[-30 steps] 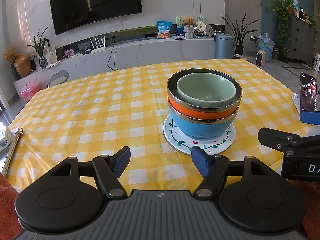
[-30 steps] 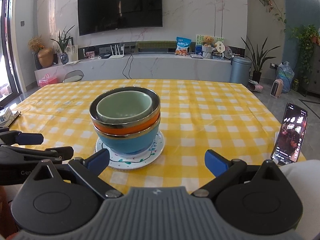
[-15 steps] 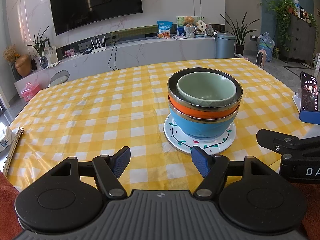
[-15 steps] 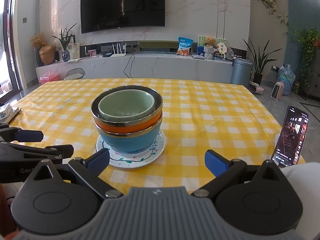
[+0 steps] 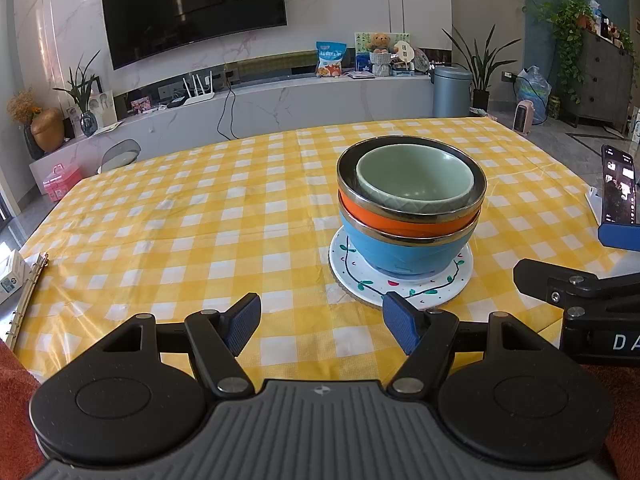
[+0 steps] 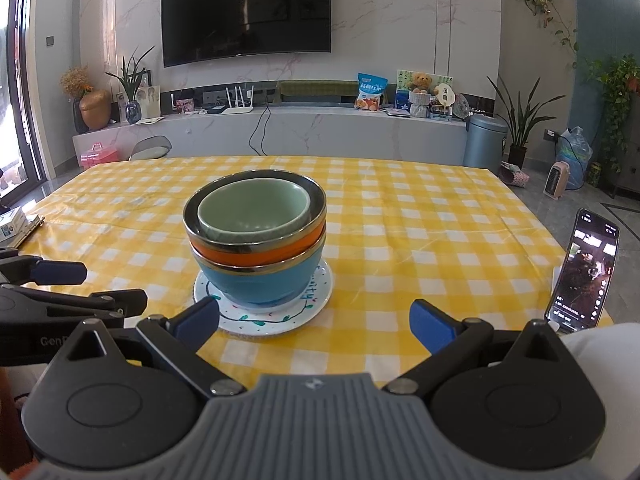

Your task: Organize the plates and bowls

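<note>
On the surface (image 5: 168, 216), covered with a yellow and white checked cloth, a white plate (image 5: 401, 280) with a painted vine pattern carries a stack of three nested bowls: a blue bowl (image 5: 404, 250) sits on the plate, an orange bowl (image 5: 394, 222) rests inside it, and a green bowl (image 5: 414, 178) sits in the orange one, off-centre toward its right side. The left tool (image 5: 321, 324) hangs just in front of the plate with its fingers apart, holding nothing. The right tool (image 6: 314, 320) is also near the front of the plate, fingers spread wide and empty. A phone (image 6: 582, 268) stands propped well to the right of the plate.
</note>
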### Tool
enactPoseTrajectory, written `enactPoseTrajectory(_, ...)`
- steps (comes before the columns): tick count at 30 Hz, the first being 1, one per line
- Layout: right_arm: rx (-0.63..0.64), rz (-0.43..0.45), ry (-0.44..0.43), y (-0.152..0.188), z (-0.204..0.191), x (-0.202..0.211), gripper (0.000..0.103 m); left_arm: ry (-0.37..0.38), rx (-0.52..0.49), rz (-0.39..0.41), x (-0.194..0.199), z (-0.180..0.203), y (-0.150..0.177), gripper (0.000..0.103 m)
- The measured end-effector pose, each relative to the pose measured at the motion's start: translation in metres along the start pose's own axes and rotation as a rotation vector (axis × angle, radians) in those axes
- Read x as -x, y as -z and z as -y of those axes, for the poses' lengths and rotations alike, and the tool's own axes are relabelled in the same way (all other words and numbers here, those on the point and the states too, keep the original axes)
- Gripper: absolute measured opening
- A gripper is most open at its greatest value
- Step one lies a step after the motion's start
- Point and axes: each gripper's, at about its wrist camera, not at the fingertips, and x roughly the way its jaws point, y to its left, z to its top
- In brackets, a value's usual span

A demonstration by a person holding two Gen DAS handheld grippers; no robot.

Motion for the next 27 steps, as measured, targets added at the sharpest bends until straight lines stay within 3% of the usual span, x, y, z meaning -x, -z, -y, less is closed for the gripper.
enactPoseTrajectory(27,0.017,0.013,-0.01,0.0002,-0.0052,-0.0015,0.099,-0.004,0.004,-0.001,0.0032,-0.0012,0.0001,0.081)
